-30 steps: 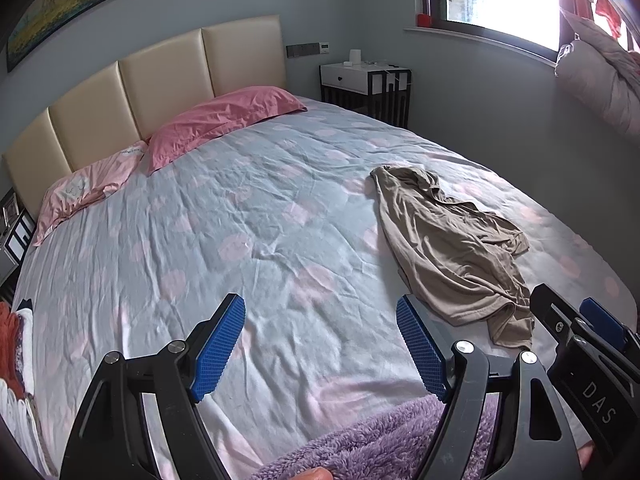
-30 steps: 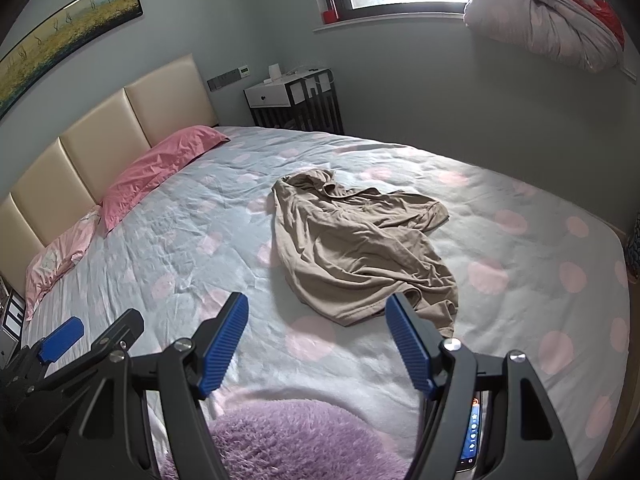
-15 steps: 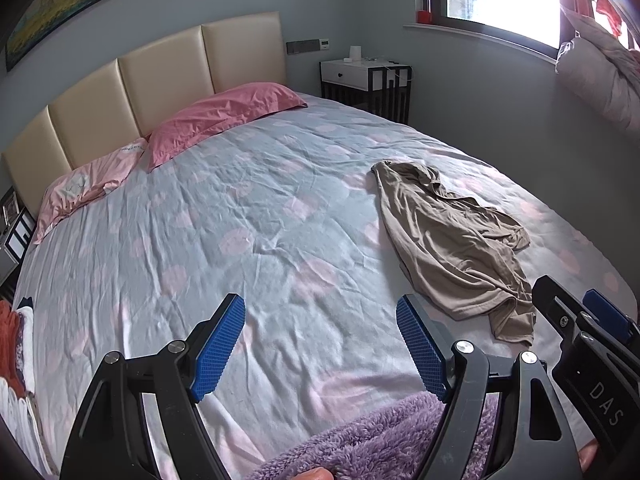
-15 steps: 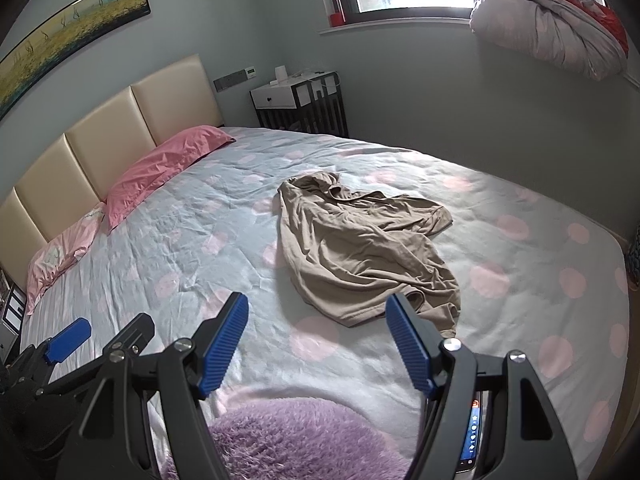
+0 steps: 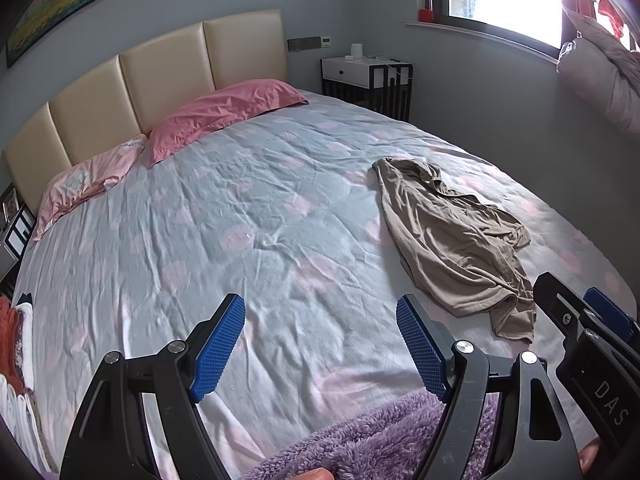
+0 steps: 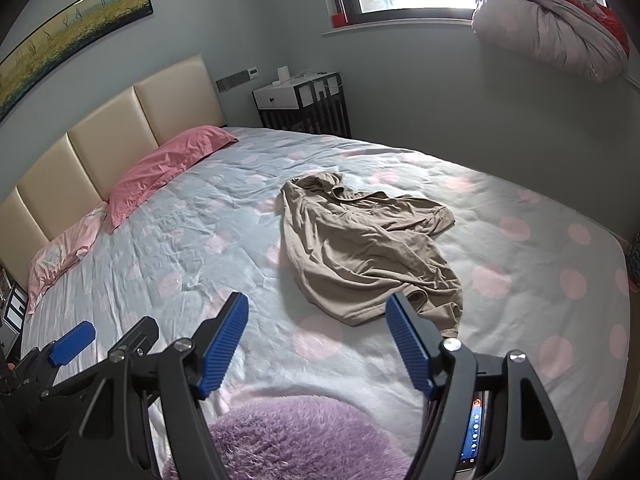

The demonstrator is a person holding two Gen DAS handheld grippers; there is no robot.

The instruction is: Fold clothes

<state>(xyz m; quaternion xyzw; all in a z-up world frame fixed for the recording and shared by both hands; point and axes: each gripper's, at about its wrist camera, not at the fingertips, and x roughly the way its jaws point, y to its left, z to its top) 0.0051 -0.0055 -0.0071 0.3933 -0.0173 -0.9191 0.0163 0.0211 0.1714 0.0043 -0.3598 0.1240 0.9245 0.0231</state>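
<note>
Between blue pads [image 6: 224, 344] of right gripper [image 6: 318, 342]: nothing, fingers spread wide, hovering short of tan shirt [image 6: 368, 248]. Left gripper [image 5: 320, 346] likewise spread and empty, over bare bed sheet [image 5: 240, 216], shirt off to its right. Shirt crumpled mid-bed, well apart from pink pillow [image 6: 168, 164]. Risks: pinching several bunched layers instead of one hem; catching loose sheet with it. Versus earlier frames: shirt unmoved, both views drifted slightly, finger spacing unchanged.

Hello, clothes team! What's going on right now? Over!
Left gripper open, empty. Right gripper open, empty. Tan shirt crumpled on the bed, untouched. Nothing in the way.
</note>
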